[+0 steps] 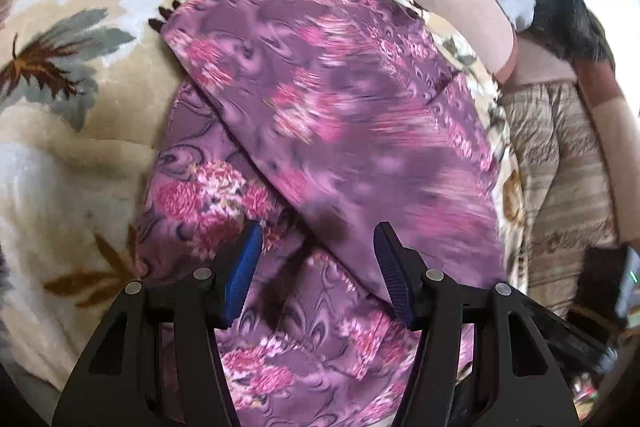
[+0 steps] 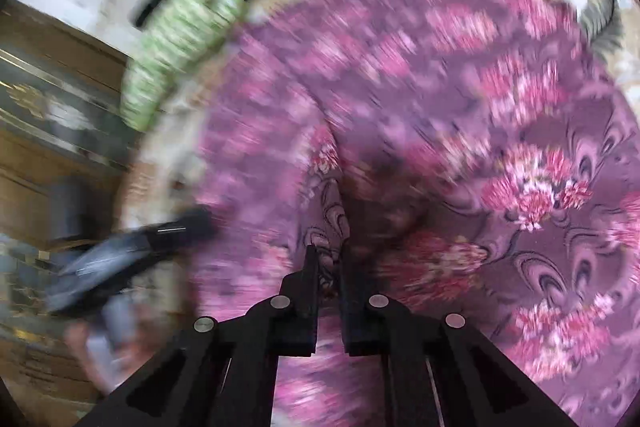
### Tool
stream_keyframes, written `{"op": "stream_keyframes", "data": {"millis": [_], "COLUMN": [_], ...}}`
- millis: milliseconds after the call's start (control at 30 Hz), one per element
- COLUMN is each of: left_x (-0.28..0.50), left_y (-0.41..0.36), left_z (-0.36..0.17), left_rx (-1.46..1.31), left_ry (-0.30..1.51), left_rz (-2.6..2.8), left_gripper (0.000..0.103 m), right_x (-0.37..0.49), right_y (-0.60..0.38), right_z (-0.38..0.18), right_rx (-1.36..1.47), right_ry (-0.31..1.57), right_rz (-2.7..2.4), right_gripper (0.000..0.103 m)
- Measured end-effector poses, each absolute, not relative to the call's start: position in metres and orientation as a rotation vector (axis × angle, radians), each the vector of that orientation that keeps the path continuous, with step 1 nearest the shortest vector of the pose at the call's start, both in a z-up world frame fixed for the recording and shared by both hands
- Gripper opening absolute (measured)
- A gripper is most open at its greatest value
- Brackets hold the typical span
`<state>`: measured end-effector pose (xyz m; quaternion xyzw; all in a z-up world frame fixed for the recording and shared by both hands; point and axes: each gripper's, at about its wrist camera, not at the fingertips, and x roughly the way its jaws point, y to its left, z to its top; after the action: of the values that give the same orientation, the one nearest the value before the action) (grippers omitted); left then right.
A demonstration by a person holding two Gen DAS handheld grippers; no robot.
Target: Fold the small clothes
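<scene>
**Right gripper is carrying the cloth fold, left is waiting open**

The right gripper (image 2: 329, 259) is pinching a ridge of the purple floral garment (image 2: 460, 131) between nearly closed fingers, probably to carry this layer over. The left gripper (image 1: 316, 239) is standing wide with nothing between its fingers; the garment is lying just ahead of and under them, a folded flap crossing in front. Beyond it, the leaf-patterned blanket (image 1: 80, 107) is serving as the folding surface.

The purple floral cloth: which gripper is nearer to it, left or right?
Right. The right gripper has its fingers closed on a fold of the cloth. The left gripper is open just above it, gripping nothing.
</scene>
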<state>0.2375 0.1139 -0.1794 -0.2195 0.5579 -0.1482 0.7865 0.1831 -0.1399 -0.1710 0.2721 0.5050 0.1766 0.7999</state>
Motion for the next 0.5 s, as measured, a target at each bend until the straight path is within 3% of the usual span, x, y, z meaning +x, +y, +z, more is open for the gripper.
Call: {"op": "stream_keyframes", "data": {"millis": [133,300,500], "left_x": [0.237,0.246,0.261], "left_y": [0.116,0.111,0.129], "left_z": [-0.181,-0.179,-0.162], "left_rx": [-0.458,-0.439,-0.367], "left_ry": [1.196,1.196,1.144], "left_rz": [-0.304,-0.292,-0.229], "left_gripper": [0.058,0.058,0.058], "right_x": [0.156,0.165,0.149], "right_y": [-0.156,-0.160,-0.178], "right_z": [-0.150,-0.227,-0.213], "right_rx": [0.538,0.519,0.591], "right_ry": [1.043,1.216,1.145], "right_rz": [0.331,0.232,0.289], "right_gripper": [0.008,0.008,0.010]}}
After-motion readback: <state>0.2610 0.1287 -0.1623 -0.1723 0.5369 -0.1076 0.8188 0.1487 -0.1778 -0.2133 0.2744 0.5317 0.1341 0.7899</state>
